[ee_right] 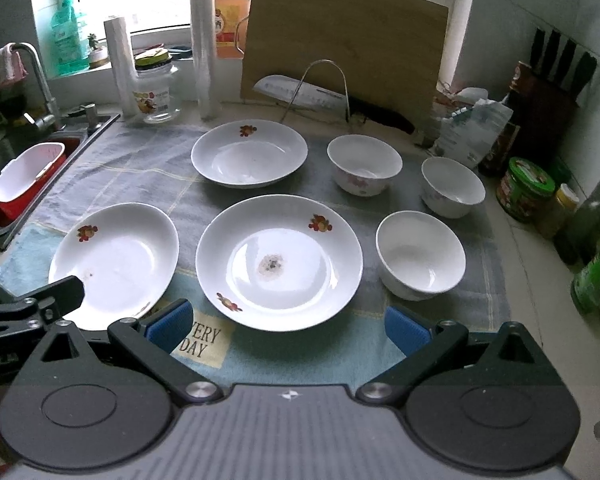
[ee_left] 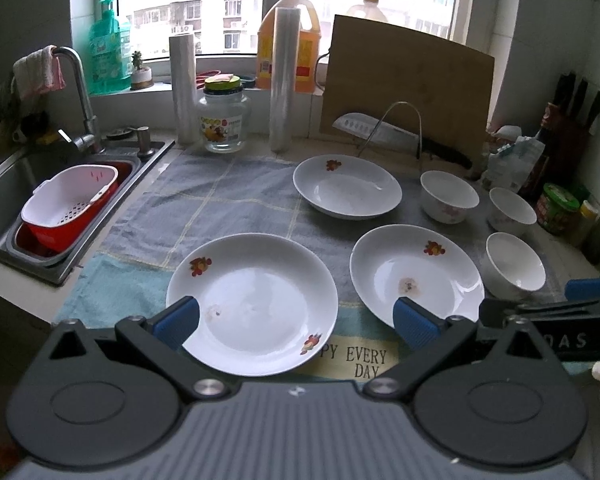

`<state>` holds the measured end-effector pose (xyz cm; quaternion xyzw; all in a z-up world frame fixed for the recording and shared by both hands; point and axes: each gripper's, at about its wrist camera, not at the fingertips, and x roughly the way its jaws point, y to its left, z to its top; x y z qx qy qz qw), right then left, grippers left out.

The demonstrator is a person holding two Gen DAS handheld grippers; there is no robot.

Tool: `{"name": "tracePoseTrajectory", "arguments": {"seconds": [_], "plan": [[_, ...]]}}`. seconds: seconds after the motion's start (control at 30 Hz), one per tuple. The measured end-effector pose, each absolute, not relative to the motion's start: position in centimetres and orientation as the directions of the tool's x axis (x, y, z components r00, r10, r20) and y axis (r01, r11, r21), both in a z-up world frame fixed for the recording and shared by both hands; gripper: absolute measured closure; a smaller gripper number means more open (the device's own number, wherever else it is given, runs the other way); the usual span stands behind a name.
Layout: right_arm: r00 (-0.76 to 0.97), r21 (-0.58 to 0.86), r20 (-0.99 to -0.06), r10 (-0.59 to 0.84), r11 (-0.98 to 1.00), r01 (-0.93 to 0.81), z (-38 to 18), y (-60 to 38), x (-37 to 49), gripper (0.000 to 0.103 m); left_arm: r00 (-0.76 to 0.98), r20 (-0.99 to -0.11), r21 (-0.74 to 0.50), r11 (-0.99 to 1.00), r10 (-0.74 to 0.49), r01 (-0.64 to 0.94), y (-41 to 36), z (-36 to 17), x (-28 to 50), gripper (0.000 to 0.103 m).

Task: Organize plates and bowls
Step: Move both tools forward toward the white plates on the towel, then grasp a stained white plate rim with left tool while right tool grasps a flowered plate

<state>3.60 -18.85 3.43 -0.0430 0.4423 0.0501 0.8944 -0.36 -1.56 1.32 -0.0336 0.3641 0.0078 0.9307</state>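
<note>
Three white plates with fruit prints lie on a blue-grey towel: one near left, one near middle with a brown stain, and one farther back. Three white bowls stand apart to the right. My left gripper is open, its blue pads straddling the near-left plate's front part. My right gripper is open just in front of the stained plate, holding nothing.
A sink with a red-and-white colander basket lies left of the towel. Behind the dishes lean a cutting board, a cleaver and a wire rack. Jars, bottles and a knife block crowd the right edge.
</note>
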Motion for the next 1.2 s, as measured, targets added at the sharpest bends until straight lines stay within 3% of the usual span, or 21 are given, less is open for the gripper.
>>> {"name": "tracePoseTrajectory", "arguments": {"seconds": [0.77,1.2], "plan": [[0.596,0.044,-0.783,0.177,0.972,-0.231,0.9,-21.2,6.4,0.000,0.746,-0.665,0.005,0.999,0.032,-0.038,-0.9,-0.6,-1.3,0.001],[0.604,-0.014,-0.790,0.105,0.982,-0.190,-0.2,-17.7,6.9,0.000,0.725,-0.686,0.000,0.997,-0.059,0.080,3.1,-3.1,-0.3,0.001]]}}
